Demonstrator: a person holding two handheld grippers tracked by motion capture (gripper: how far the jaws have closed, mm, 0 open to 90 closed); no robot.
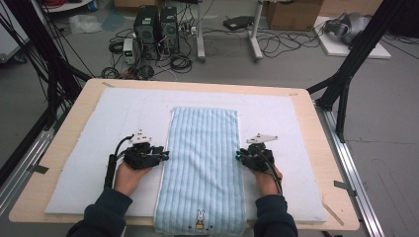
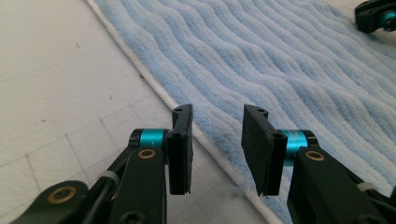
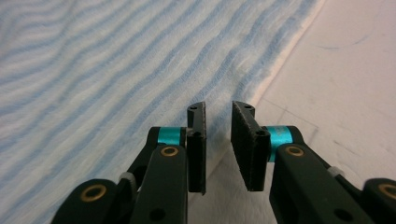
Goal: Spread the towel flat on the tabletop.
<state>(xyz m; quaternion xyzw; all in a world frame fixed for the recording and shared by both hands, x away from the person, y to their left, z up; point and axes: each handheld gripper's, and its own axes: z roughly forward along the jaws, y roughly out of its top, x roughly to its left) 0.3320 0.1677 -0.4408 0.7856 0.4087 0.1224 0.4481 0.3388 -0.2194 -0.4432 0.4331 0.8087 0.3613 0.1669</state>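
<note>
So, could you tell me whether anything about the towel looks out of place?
Only slightly: the blue striped towel lies flat on the white mat, but its near end with the rabbit motif hangs past the mat's front edge.

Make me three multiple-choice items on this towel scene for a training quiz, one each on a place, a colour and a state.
1. Where does the left claw sit?
A. at the towel's left long edge
B. on the rabbit picture
C. off the table

2. What colour are the towel's stripes?
A. red and white
B. light blue and white
C. green and yellow

3. How does the right claw stand?
A. clamped on a cup
B. jaws apart, level with the towel's edge, pads not pressing on it
C. holding the towel lifted high in the air

Answers: 1 A, the high view puts it beside the left long edge. 2 B, pale blue ribs show in both gripper views. 3 B, the right gripper view shows a gap between the pads, with the towel's edge lying flat beyond them.
</note>
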